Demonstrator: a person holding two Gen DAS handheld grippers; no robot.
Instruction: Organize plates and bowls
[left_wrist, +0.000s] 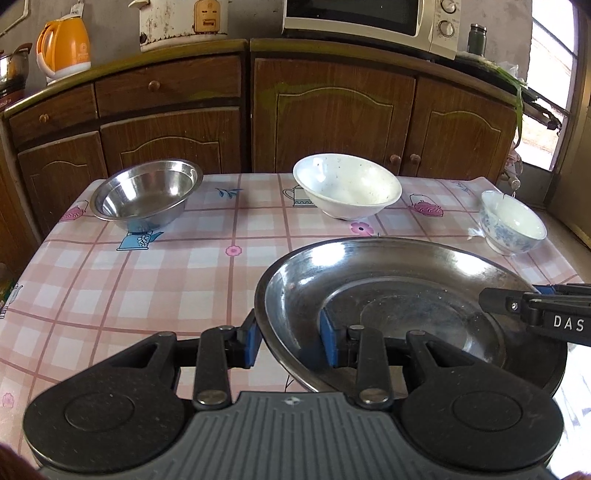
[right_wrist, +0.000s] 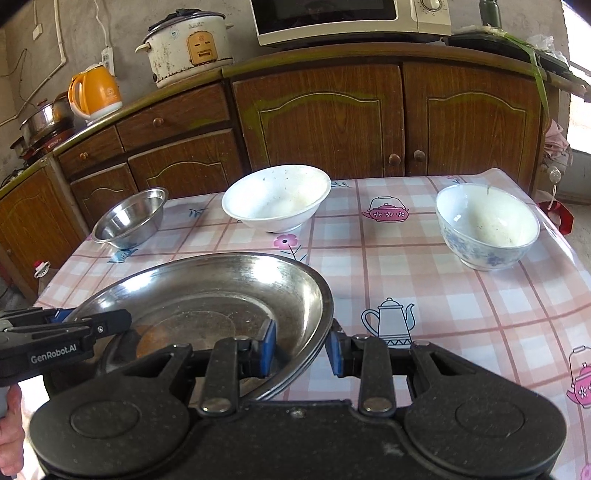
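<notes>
A wide steel plate (left_wrist: 388, 280) (right_wrist: 221, 280) sits over the near part of the checked tablecloth (left_wrist: 147, 288), gripped on both sides. My left gripper (left_wrist: 290, 339) is shut on its left rim, one blue pad inside the dish and one outside. My right gripper (right_wrist: 302, 349) is shut on the opposite rim the same way. Each view shows the other gripper's finger reaching in from the side. Farther back stand a steel bowl (left_wrist: 146, 195) (right_wrist: 129, 218), a white bowl (left_wrist: 347, 188) (right_wrist: 277, 199) and a blue-patterned bowl (left_wrist: 513, 225) (right_wrist: 485, 225), all upright and apart.
Brown cabinets (left_wrist: 332, 118) run close behind the table's far edge. On the counter stand an orange kettle (left_wrist: 64, 46), a rice cooker (right_wrist: 188, 48) and a microwave (left_wrist: 369, 18). The tablecloth (right_wrist: 461, 314) lies bare between the plate and the patterned bowl. A hand (right_wrist: 9, 424) shows at the lower left.
</notes>
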